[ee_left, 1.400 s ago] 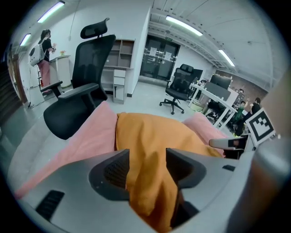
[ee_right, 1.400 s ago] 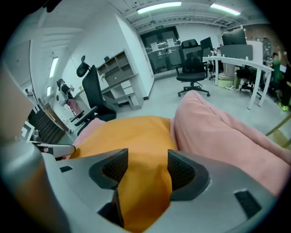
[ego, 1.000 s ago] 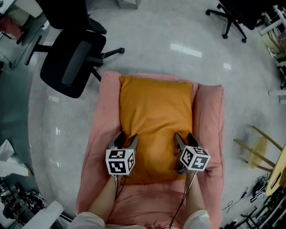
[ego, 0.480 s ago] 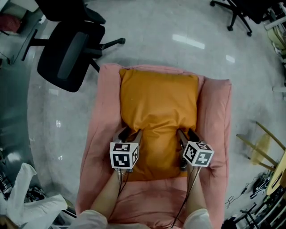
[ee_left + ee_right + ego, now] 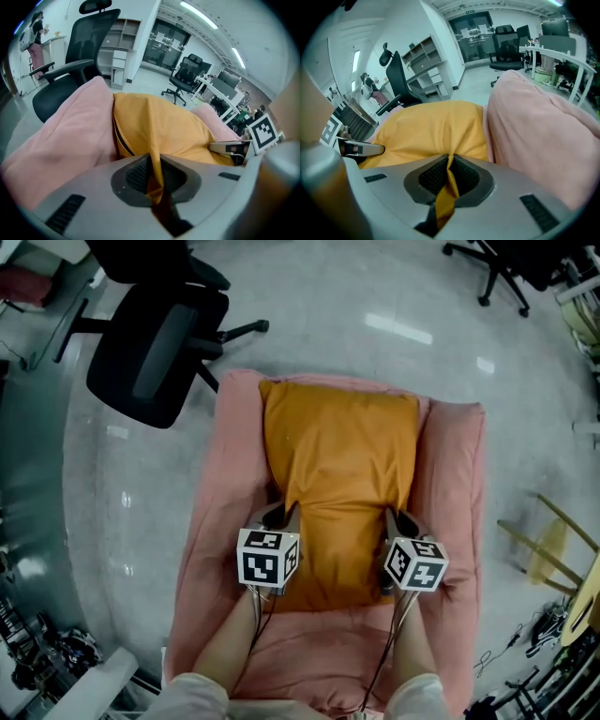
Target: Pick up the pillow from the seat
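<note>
The seat (image 5: 450, 484) is placed on the floor (image 5: 375, 296). The pillow (image 5: 342, 465) is laid lengthwise along the middle of the seat, between its raised left and right sides, with the far end at the seat's far edge. The near part of the seat is left uncovered. An office chair (image 5: 155, 352) is positioned behind the seat to the left, near its far left corner. A second office chair (image 5: 489, 277) is located well behind to the right. A wooden frame (image 5: 548, 554) is set to the right, apart from the seat.

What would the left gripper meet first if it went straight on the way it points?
The orange pillow: the left gripper has just closed its jaws on a fold of it, so pushing on would likely press into its bulk.
</note>
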{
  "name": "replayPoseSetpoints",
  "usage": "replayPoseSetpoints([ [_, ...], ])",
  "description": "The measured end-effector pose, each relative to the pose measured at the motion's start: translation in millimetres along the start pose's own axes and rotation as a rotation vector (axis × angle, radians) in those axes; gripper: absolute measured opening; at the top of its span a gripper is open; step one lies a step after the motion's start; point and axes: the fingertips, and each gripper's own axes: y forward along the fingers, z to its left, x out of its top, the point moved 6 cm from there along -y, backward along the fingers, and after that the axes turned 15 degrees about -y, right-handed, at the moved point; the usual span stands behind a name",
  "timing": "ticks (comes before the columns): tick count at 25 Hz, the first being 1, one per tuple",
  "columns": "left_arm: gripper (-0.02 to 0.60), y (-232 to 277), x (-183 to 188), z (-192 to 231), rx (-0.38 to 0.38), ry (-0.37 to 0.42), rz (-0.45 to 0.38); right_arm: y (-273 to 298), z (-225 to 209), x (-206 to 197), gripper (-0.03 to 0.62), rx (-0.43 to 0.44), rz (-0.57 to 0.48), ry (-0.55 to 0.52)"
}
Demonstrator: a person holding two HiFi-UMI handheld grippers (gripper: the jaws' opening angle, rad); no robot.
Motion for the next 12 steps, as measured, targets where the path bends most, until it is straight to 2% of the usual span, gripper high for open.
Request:
replayPoseSetpoints([
  [4, 0.021, -23.4, 10.4, -11.2, -0.035, -0.047, -0.047, -21.3, 3.2, 13.6, 0.038, -0.029, -0.032, -0.011],
  [12, 0.018, -87.9, 48.1, -42.6, -0.115, -0.013, -0.210, -76.3, 12.5, 63.3, 0.035, -0.048, -0.201, -0.005],
])
